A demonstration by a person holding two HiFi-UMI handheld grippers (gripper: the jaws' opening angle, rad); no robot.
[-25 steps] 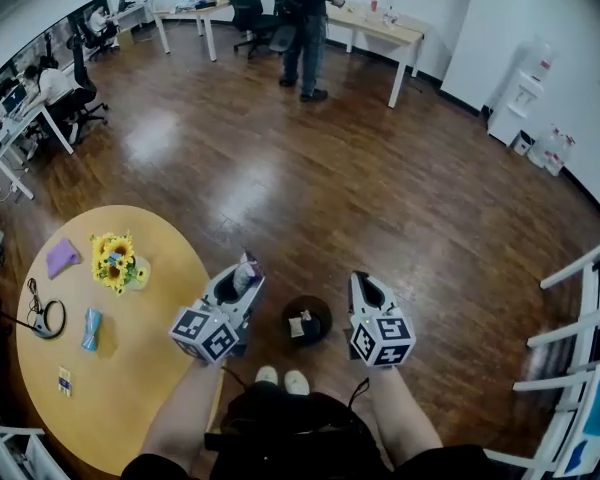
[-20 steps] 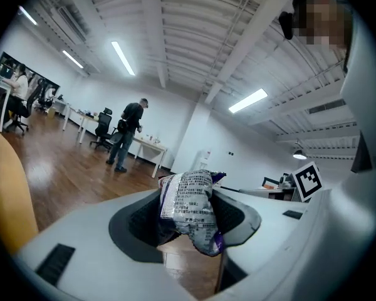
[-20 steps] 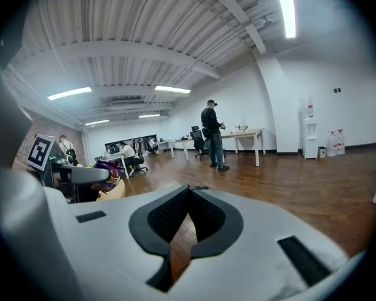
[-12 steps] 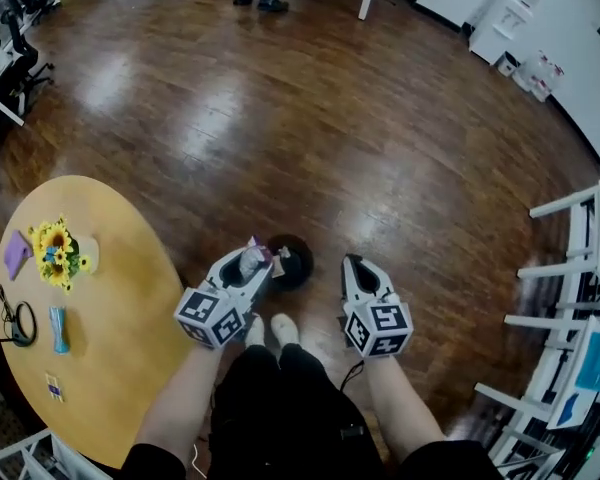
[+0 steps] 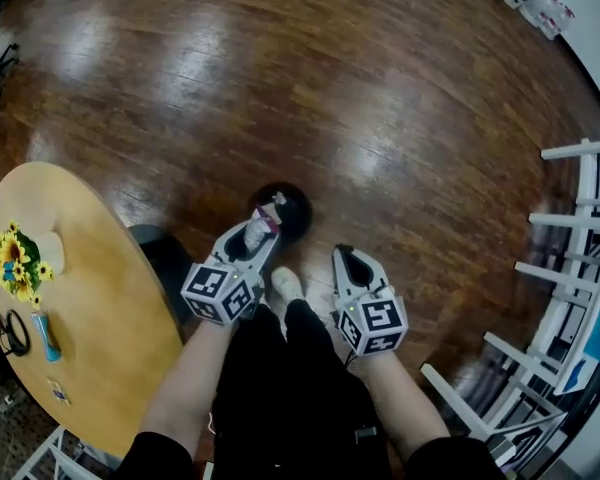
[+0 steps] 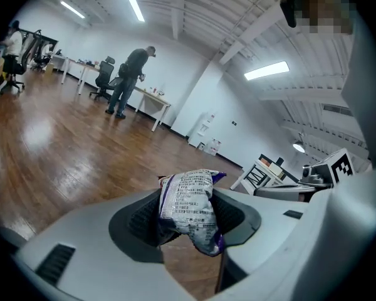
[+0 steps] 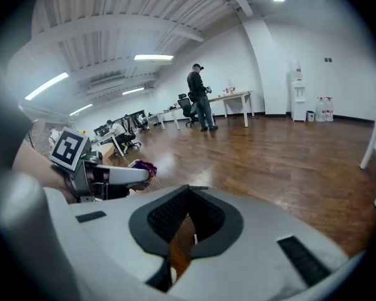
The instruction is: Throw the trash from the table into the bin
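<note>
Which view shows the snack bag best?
Left gripper view: the bag sits pinched between the jaws, print visible. Head view shows it small, by the bin. Right gripper view catches only a purple corner.

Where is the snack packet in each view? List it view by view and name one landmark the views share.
Head view: the snack packet is just left of centre, against the dark bin.
Left gripper view: low centre, pinched between the jaws.
Right gripper view: left of centre, a purple edge at the tip of the left gripper.
Shared landmark: the left gripper clamped on the packet, visible in all three views.
</note>
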